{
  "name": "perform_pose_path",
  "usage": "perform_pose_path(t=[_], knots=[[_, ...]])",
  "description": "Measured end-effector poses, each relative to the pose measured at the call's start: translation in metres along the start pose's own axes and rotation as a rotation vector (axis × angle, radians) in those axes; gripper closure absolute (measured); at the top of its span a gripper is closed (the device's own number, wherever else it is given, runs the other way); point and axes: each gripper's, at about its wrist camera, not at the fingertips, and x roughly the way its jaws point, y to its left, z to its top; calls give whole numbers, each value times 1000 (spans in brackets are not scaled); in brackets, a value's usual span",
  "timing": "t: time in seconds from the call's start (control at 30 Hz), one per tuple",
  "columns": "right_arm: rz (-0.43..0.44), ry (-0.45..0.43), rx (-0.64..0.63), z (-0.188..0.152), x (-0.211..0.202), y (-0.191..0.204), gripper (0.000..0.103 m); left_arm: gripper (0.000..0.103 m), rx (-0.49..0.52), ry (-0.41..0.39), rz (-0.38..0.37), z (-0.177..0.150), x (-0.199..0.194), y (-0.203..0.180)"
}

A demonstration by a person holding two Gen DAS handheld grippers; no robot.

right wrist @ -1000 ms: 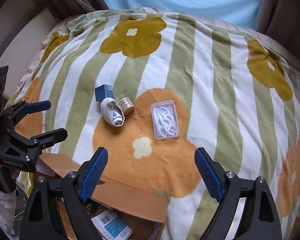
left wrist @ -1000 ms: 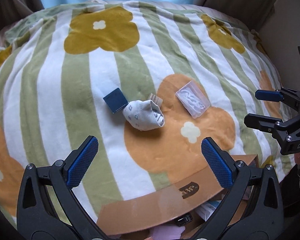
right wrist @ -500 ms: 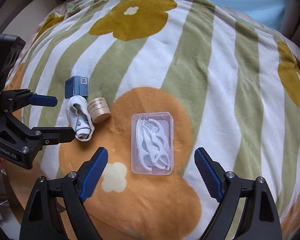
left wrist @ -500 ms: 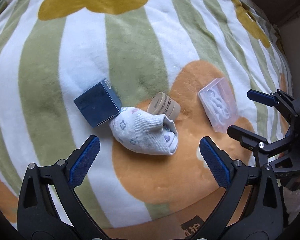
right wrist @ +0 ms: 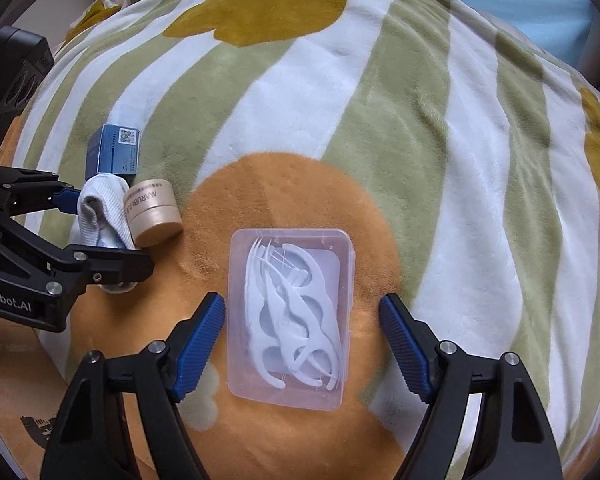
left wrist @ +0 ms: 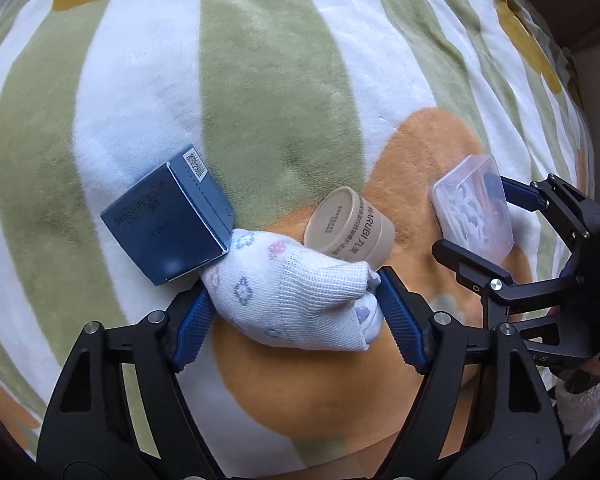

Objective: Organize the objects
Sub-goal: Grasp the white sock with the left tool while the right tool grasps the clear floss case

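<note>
The sock (left wrist: 296, 300), soft knit, is lying on the plush blanket (left wrist: 260, 100) between our left gripper (left wrist: 294, 312) fingers, which are closing onto it. Our right gripper (right wrist: 302, 344) fingers are narrowing around the clear floss box (right wrist: 288, 316), not yet touching. We are risking nudging the round jar (left wrist: 350, 228) or slipping on smooth plastic.

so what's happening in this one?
A person is tidying small items off a striped blanket with a gripper in each hand. The left gripper has been closing around the rolled sock, its pads at or near the sock's ends. The right gripper has been closing too, straddling the clear box of floss picks with gaps on both sides. The blue box and round tin lie untouched.
</note>
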Motion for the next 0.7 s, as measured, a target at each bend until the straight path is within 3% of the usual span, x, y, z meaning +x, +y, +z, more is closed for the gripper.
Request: perform_pose_path(t=[0.33, 0.7], knots=[[-40, -1, 5, 0, -4, -1, 52, 39, -6, -21, -26, 2, -3, -3], [-17, -23, 1, 0, -22, -3, 53, 42, 2, -59, -34, 2, -21, -16]])
